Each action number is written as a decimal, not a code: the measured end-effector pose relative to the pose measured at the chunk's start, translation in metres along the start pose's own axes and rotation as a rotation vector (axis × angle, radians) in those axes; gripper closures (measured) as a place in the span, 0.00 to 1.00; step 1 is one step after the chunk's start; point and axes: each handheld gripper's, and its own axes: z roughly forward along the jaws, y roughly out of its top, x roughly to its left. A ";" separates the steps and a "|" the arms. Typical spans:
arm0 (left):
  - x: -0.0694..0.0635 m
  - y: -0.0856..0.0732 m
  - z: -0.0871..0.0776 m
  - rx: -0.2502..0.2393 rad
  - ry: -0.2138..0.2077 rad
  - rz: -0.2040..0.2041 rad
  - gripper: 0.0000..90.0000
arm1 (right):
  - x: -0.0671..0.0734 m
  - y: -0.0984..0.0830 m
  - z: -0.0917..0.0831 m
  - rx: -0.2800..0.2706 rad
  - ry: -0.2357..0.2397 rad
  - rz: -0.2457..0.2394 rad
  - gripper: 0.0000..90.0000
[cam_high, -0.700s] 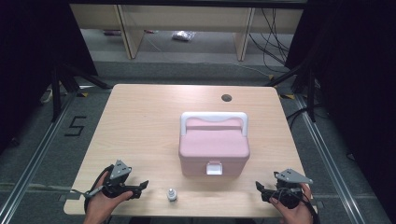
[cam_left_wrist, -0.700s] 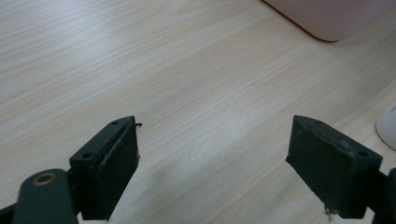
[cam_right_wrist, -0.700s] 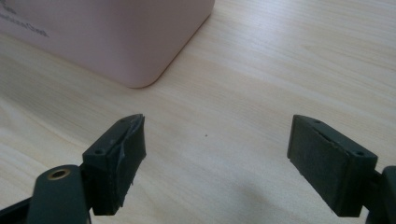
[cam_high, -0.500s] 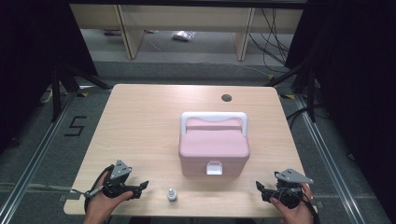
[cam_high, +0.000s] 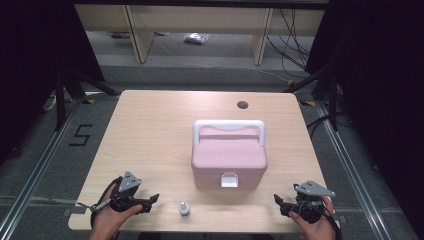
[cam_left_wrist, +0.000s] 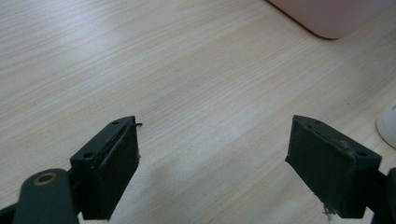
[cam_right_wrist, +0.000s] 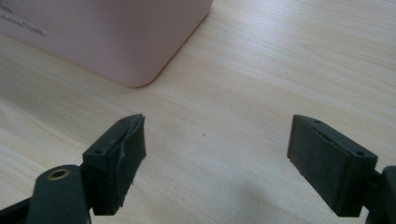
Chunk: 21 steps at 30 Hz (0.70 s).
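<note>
A pink box (cam_high: 229, 160) with a white handle (cam_high: 229, 125) and a white front latch (cam_high: 229, 180) stands shut at the middle of the wooden table (cam_high: 150, 130). A small white knob-like object (cam_high: 184, 208) lies near the front edge, left of the latch. My left gripper (cam_high: 152, 201) rests at the front left, open and empty, its jaws pointing right toward that small object. My right gripper (cam_high: 278, 202) rests at the front right, open and empty, jaws pointing left. The left gripper view has the box corner (cam_left_wrist: 327, 18) at top right and the white object (cam_left_wrist: 387, 127) at the right edge. The right gripper view has the box corner (cam_right_wrist: 107, 37) at top left.
A round cable hole (cam_high: 242, 105) lies in the table's far right part. Beyond the table stand shelf legs (cam_high: 261, 37) and a small bag (cam_high: 196, 38) on the floor. Cables (cam_high: 295, 30) run at the back right. A "5" mark (cam_high: 80, 135) is on the floor left.
</note>
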 end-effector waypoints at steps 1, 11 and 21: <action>0.000 0.000 0.000 -0.001 -0.005 -0.002 0.18 | 0.000 0.000 0.000 0.001 0.002 -0.003 0.23; -0.001 0.001 0.003 -0.011 -0.009 -0.016 0.18 | 0.000 0.000 0.000 0.005 0.006 -0.009 0.24; -0.005 0.006 0.009 -0.007 -0.014 -0.009 0.18 | 0.002 -0.001 0.001 0.018 0.020 -0.005 0.24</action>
